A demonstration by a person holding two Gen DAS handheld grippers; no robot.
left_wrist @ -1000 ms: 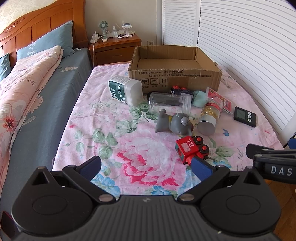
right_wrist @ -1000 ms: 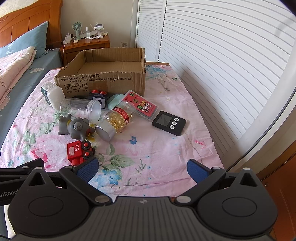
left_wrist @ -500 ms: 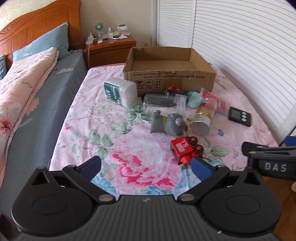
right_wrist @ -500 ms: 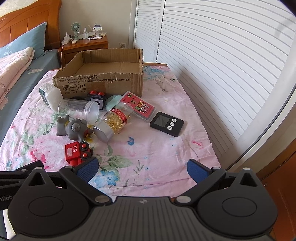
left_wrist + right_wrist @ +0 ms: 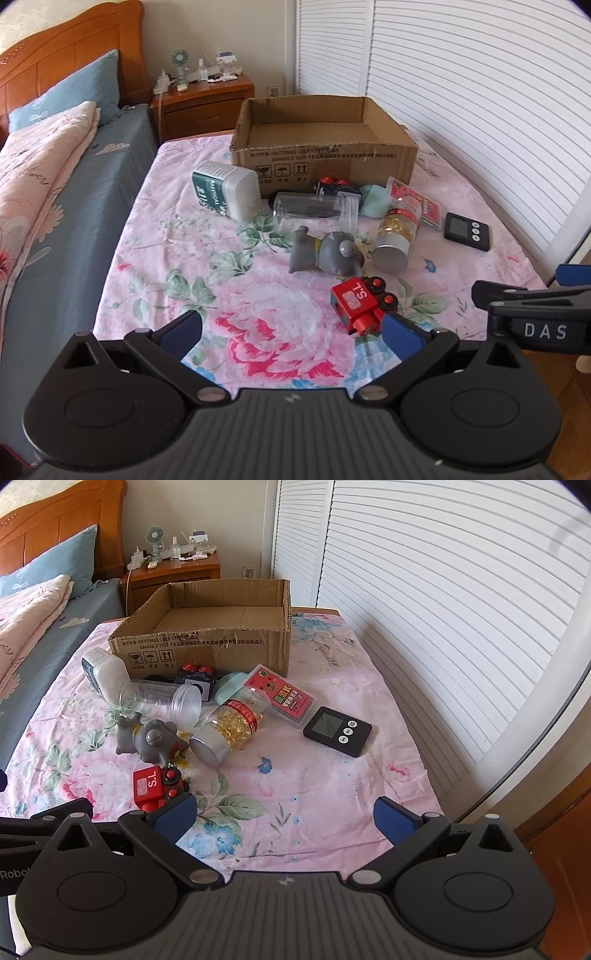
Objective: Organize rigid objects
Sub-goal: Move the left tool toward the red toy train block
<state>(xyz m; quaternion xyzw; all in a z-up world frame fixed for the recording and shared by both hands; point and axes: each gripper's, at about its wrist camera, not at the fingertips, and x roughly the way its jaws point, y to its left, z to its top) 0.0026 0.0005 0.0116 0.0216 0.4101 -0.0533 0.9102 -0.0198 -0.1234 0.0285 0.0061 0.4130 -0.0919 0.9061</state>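
Above floral sheet (image 5: pixel 258 295), both jaws wide, empty

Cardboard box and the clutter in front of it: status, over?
Left gripper and right gripper open, holding nothing. Cardboard box looks empty; red toy train, pill jar, timer lie outside it. Nothing blocks the box.

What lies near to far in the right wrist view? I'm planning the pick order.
Right gripper → red train → grey toy → clear jar → cardboard box.
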